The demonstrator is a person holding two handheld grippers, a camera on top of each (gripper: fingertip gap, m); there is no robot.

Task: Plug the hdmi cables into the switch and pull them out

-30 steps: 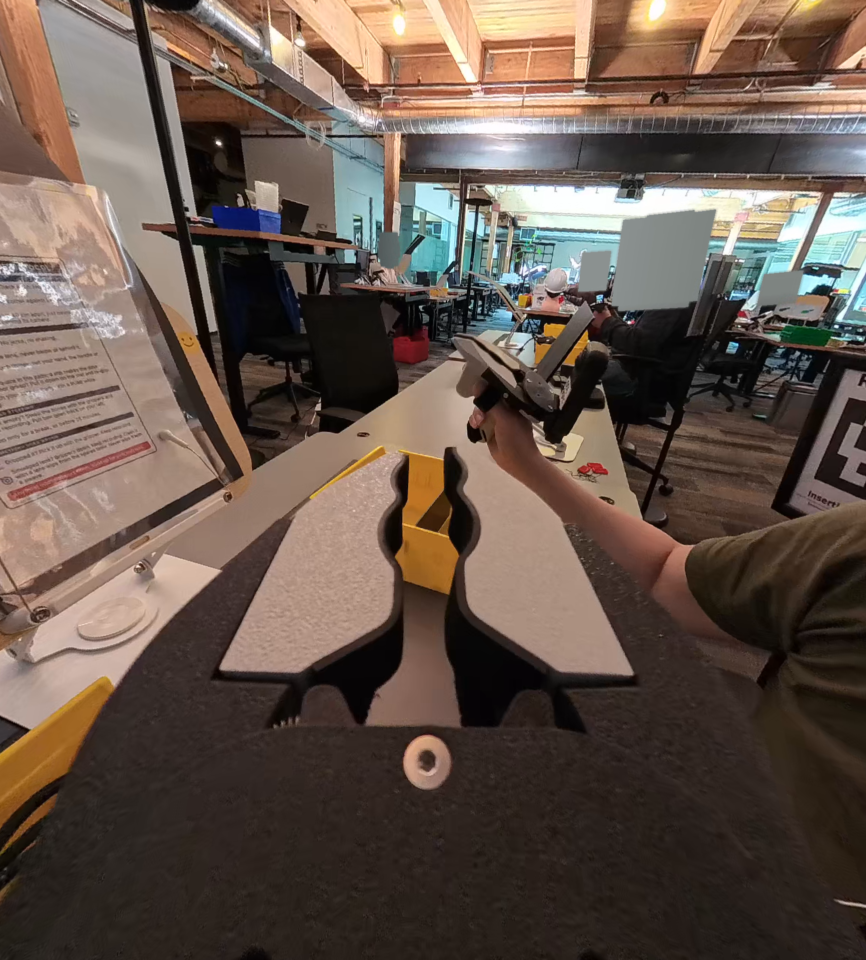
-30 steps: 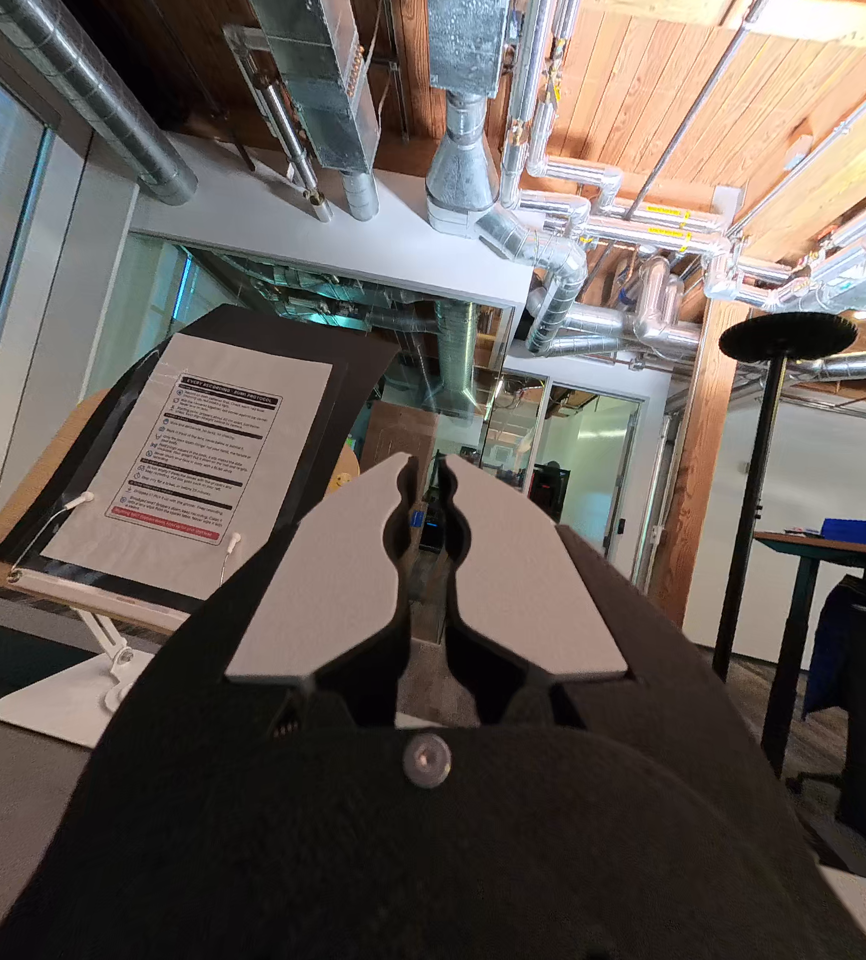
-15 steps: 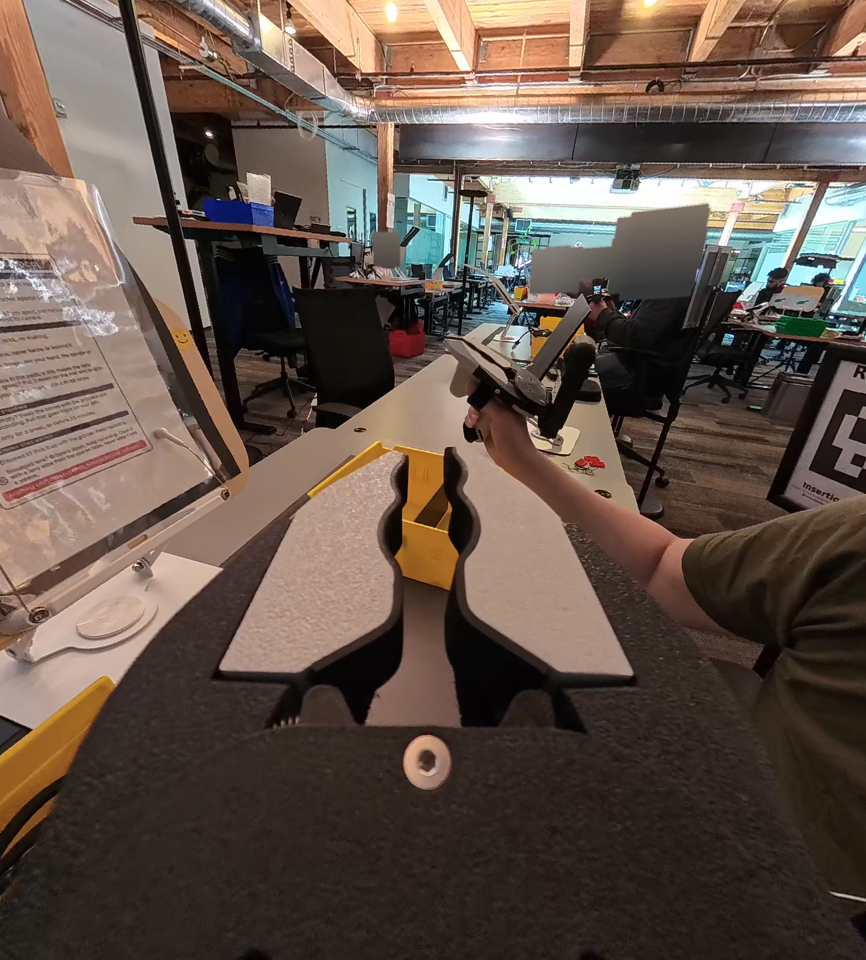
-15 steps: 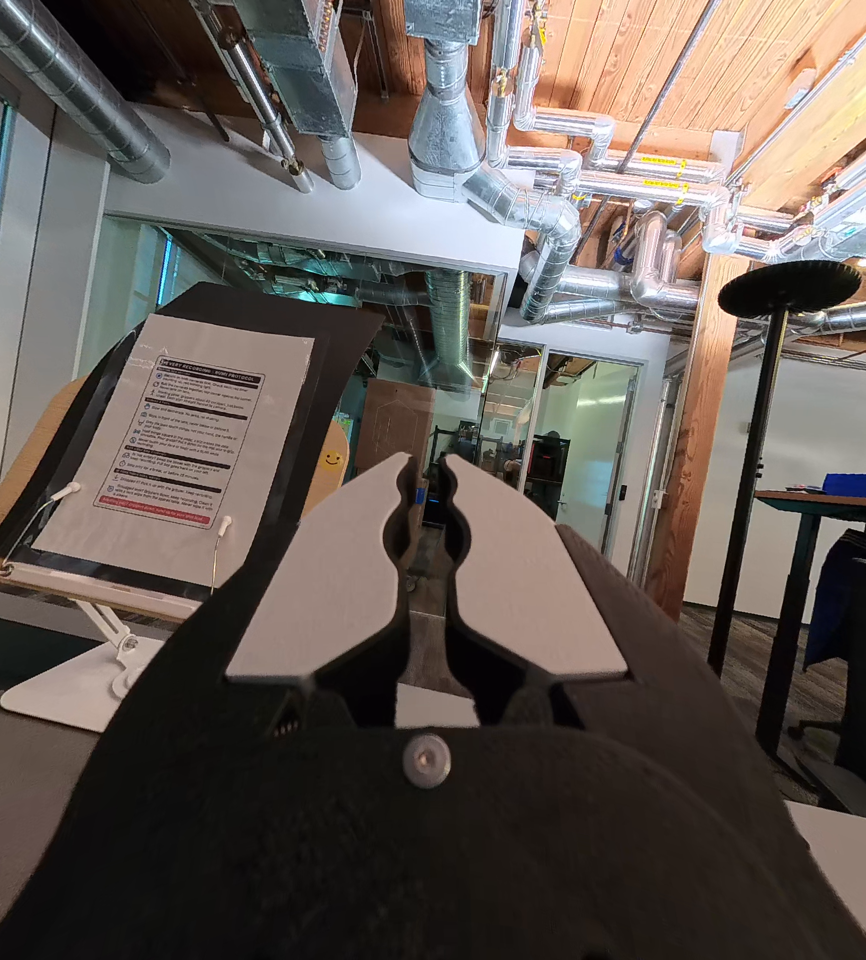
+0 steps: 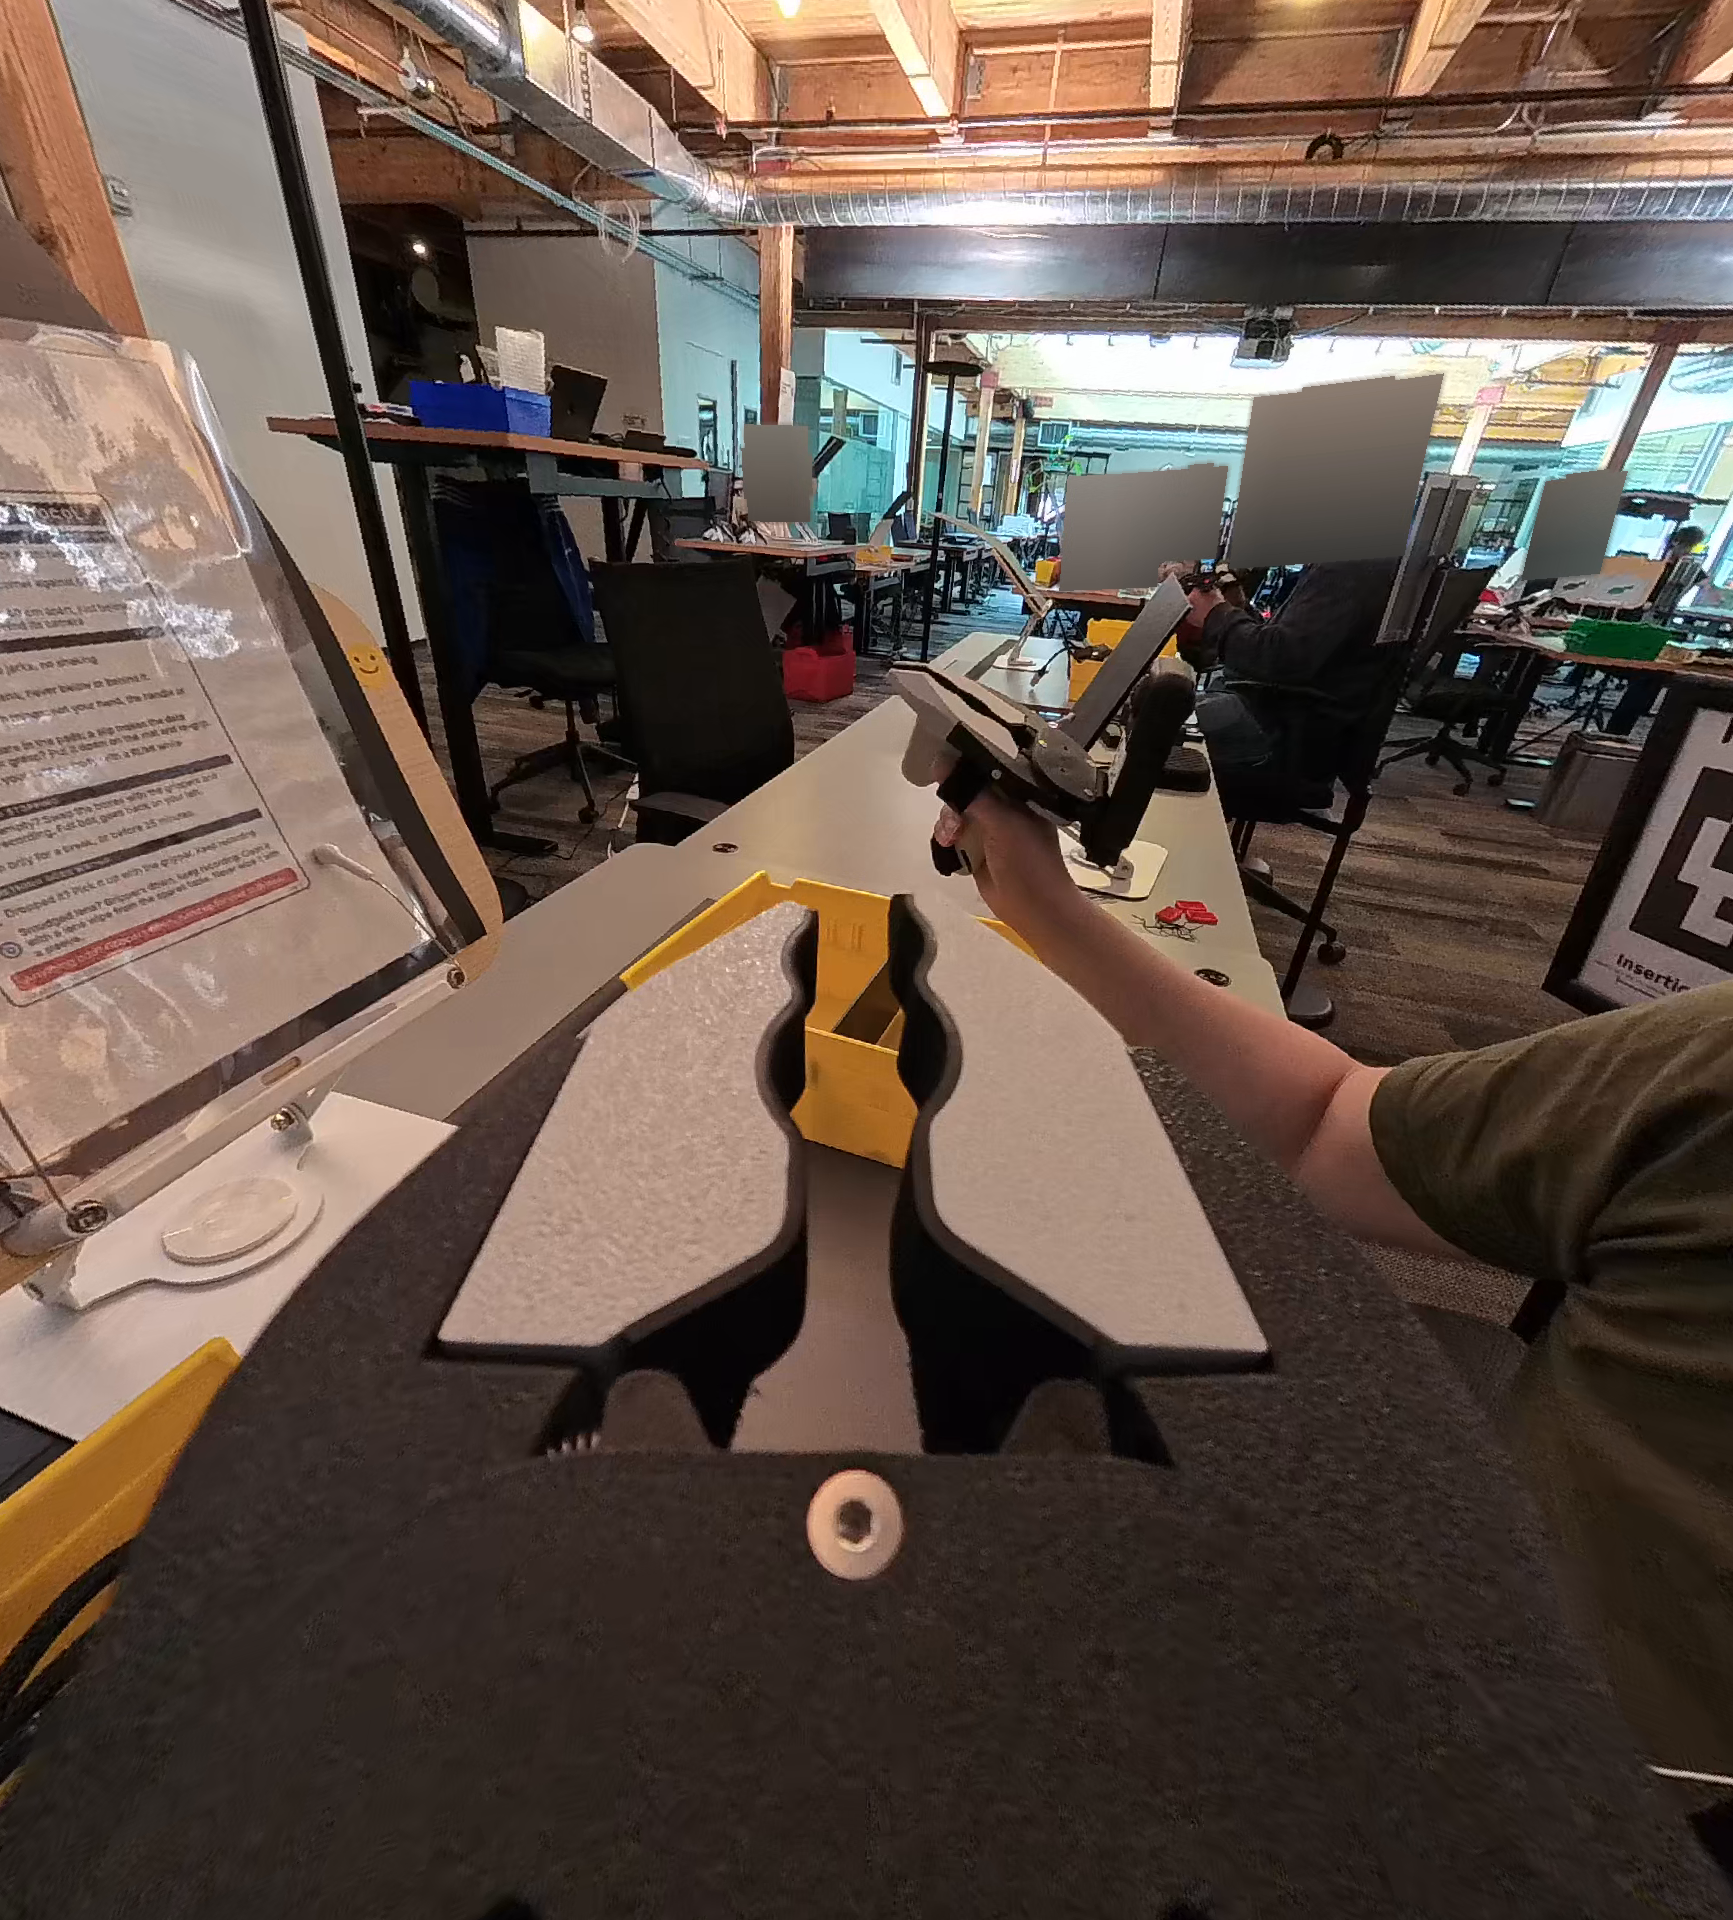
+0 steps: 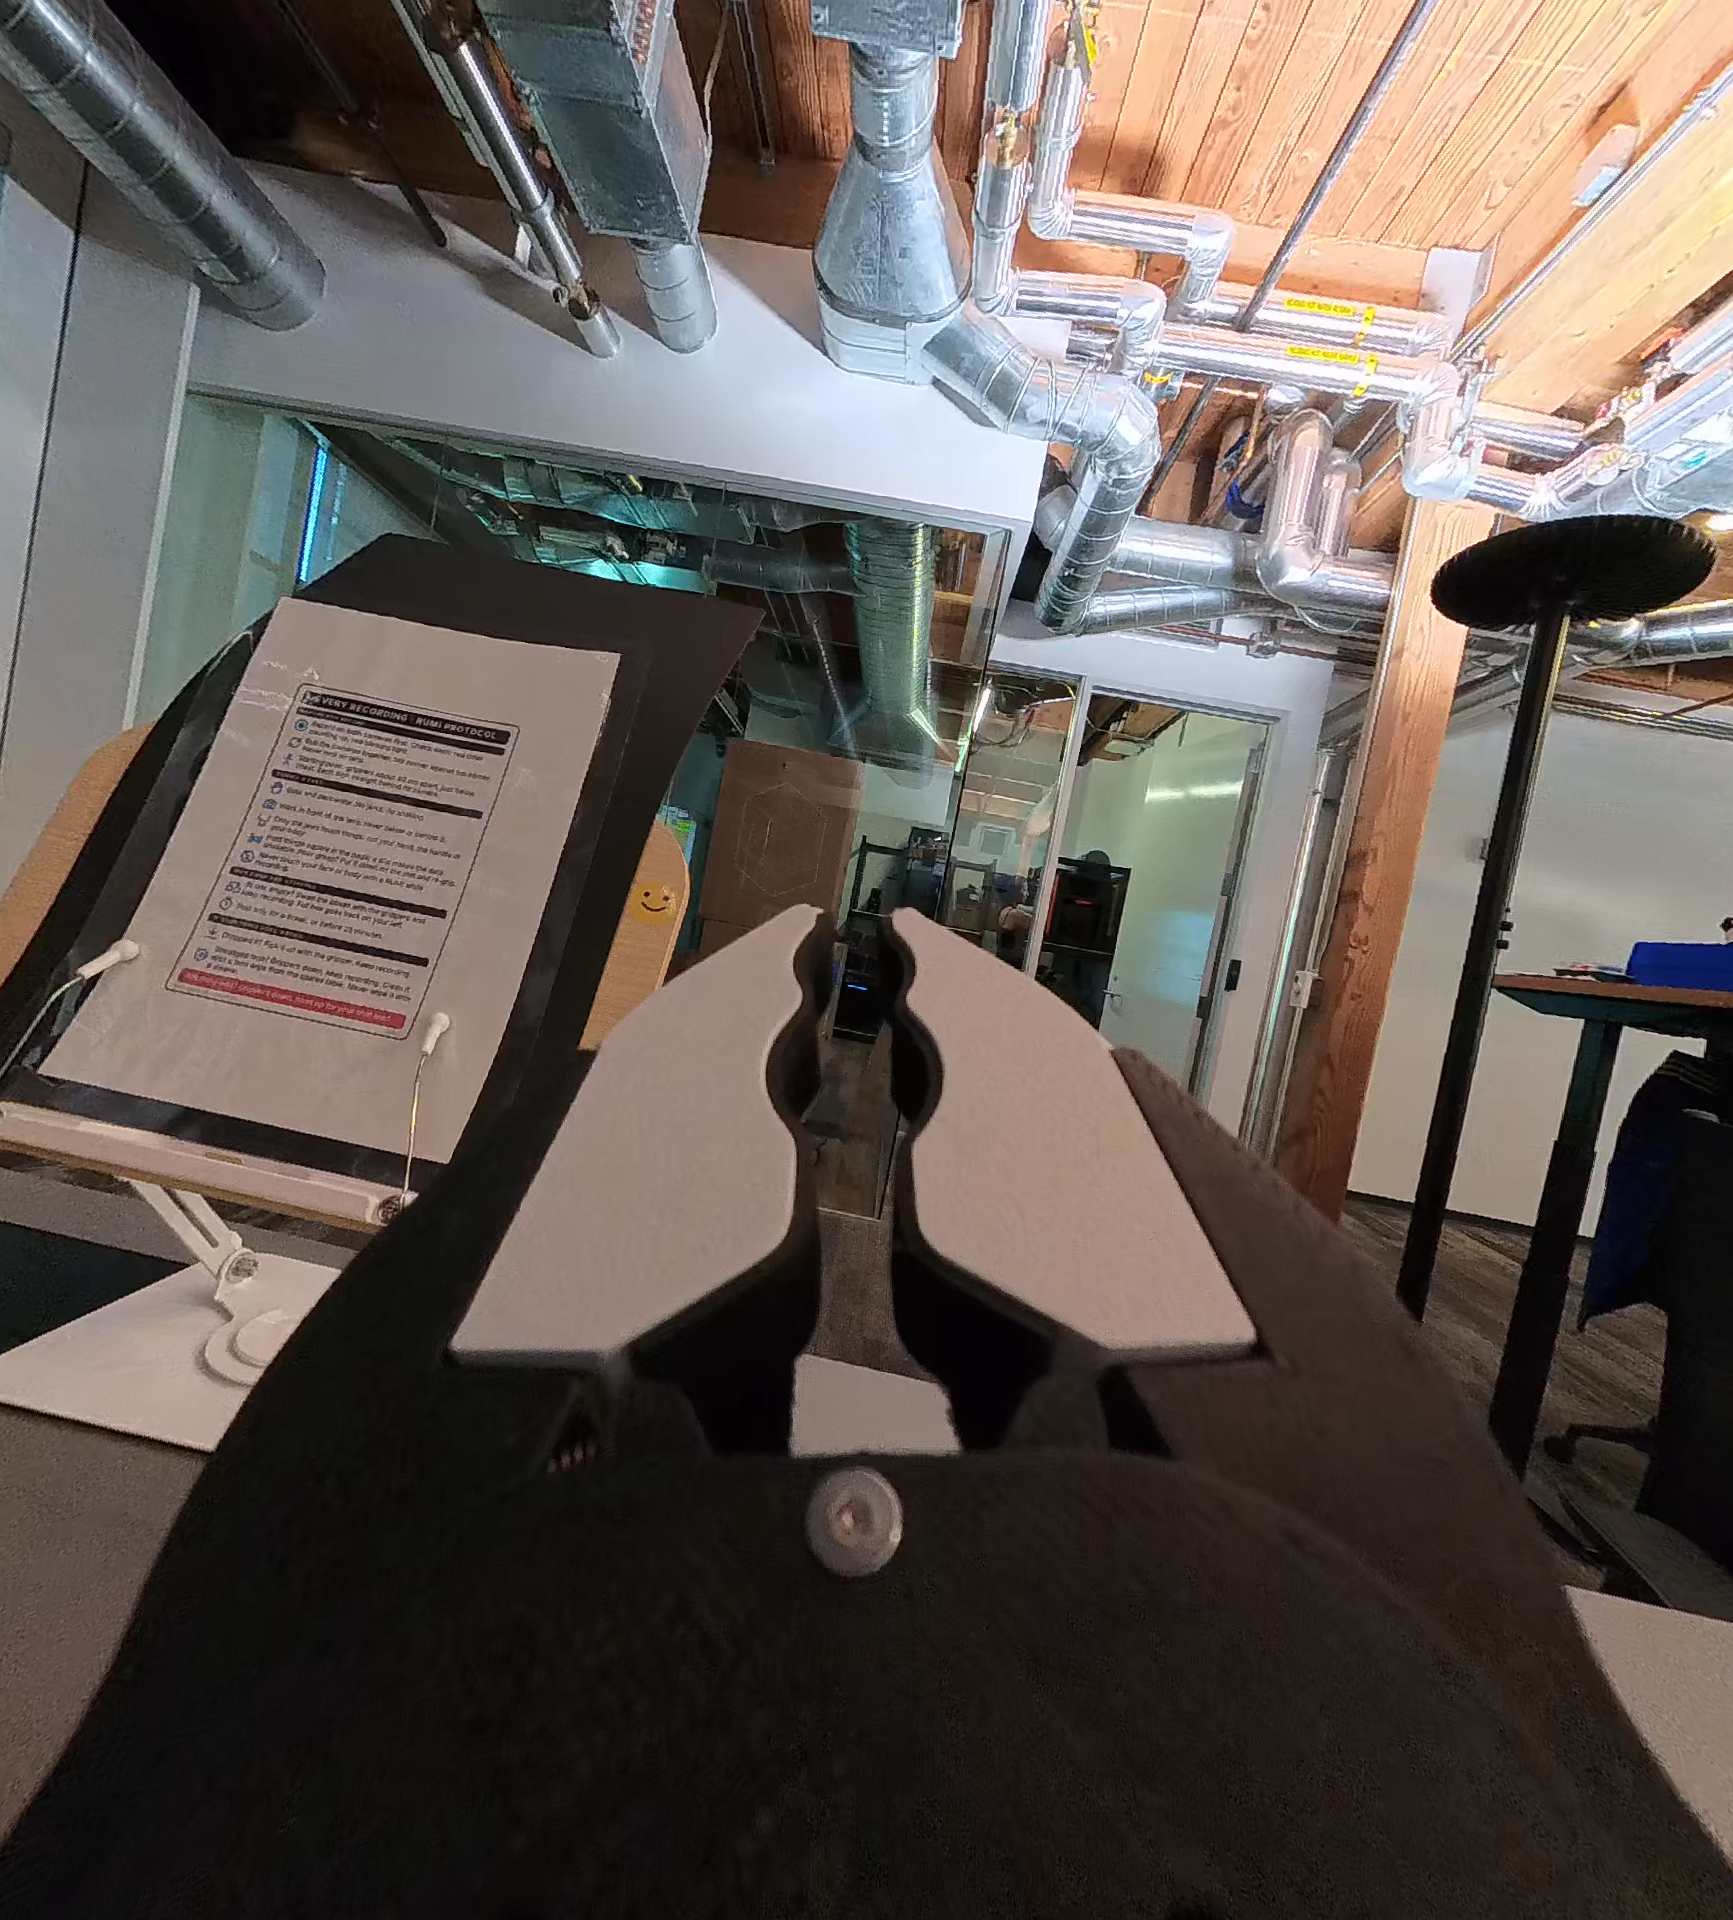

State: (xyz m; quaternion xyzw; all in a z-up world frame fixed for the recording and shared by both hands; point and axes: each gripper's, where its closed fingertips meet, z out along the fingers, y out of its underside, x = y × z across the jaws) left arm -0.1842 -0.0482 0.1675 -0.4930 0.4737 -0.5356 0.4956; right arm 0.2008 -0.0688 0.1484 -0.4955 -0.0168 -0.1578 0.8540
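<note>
No HDMI cable or switch shows in either view. My left gripper [image 5: 851, 914] is held above the grey table [image 5: 841, 810], its jaws nearly together with nothing between them; a yellow bin [image 5: 857, 1081] lies just beyond its tips. My right gripper [image 6: 854, 920] is tilted upward toward the ceiling, its jaws also nearly together and empty. In the left wrist view the right gripper [image 5: 919, 696] is held up by a hand [image 5: 1007, 862] over the table, pointing left.
A document stand with a printed sheet [image 5: 93, 748] stands at the left and also shows in the right wrist view [image 6: 342, 862]. Another yellow bin edge [image 5: 31, 1538] is at lower left. A framed marker sign [image 5: 1714, 862], office chairs and a black pole [image 6: 1506, 935] stand around. My right fingertips sit around 40 centimetres from my left ones.
The right gripper has tipped downward, so its view shows less ceiling and more of the stand and table. The hand holding it has sunk slightly. The left gripper has barely moved.
</note>
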